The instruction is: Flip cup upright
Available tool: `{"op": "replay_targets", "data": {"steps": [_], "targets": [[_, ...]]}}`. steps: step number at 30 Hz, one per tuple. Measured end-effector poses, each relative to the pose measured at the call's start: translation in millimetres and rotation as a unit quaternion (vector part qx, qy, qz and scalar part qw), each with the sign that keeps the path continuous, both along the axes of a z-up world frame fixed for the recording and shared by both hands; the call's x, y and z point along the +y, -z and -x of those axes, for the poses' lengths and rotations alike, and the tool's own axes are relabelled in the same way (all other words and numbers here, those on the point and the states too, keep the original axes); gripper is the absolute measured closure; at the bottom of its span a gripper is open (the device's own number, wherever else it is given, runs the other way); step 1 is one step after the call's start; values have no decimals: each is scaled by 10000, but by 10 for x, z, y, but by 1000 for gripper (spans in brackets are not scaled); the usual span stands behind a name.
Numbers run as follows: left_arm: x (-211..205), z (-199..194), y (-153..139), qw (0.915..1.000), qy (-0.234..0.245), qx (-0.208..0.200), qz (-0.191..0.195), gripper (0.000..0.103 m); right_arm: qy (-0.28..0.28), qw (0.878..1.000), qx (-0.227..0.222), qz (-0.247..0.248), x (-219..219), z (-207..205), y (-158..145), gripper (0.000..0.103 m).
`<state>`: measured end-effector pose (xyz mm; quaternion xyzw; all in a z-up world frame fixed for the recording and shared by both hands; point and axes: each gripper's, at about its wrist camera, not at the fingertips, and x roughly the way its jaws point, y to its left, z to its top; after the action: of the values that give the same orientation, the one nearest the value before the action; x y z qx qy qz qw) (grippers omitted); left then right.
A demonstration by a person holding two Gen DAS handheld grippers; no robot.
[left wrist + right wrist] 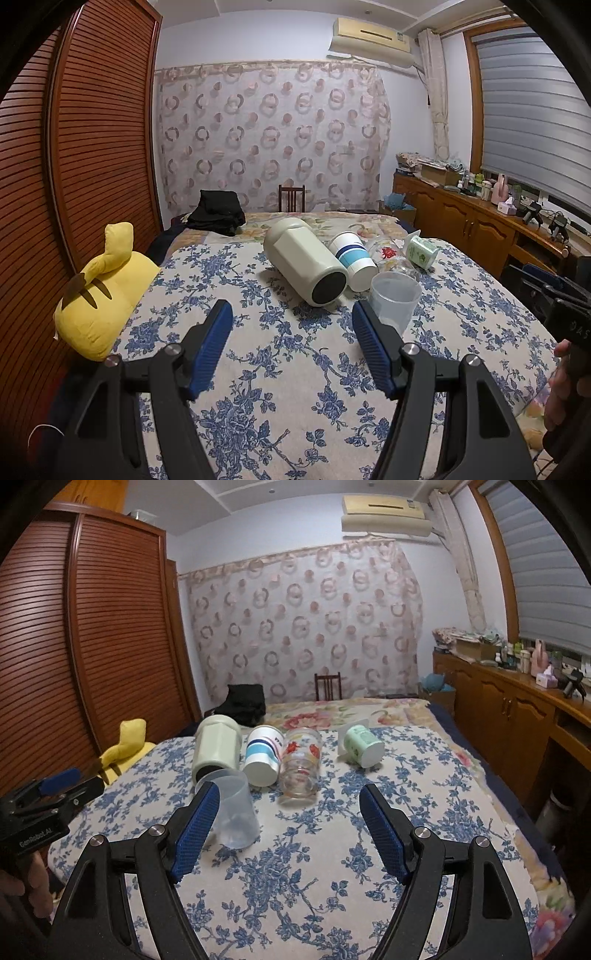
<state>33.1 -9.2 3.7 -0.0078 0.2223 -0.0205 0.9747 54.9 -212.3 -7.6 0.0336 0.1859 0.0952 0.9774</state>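
The right wrist view shows a flowered glass tumbler [299, 764] lying on the bed [332, 867] between the striped paper cup [263, 755] and the green cup [362, 746]; in the left wrist view it is mostly hidden. The clear plastic cup [394, 301] stands mouth-up on the floral bedspread, just beside the fallen beige canister [306, 260]. The left gripper [291, 345] has its fingers spread wide and empty; its right finger overlaps the clear cup, contact unclear. The right gripper [288, 832] also gapes wide, holding nothing.
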Motion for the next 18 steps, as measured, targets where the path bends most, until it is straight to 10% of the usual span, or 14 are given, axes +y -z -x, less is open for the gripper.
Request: {"op": "replay_targets", "data": {"steps": [18], "targets": [[0,5,10,10000,-17,-10,7,36,-5,10000,-30,20,6,40,8,23]]}}
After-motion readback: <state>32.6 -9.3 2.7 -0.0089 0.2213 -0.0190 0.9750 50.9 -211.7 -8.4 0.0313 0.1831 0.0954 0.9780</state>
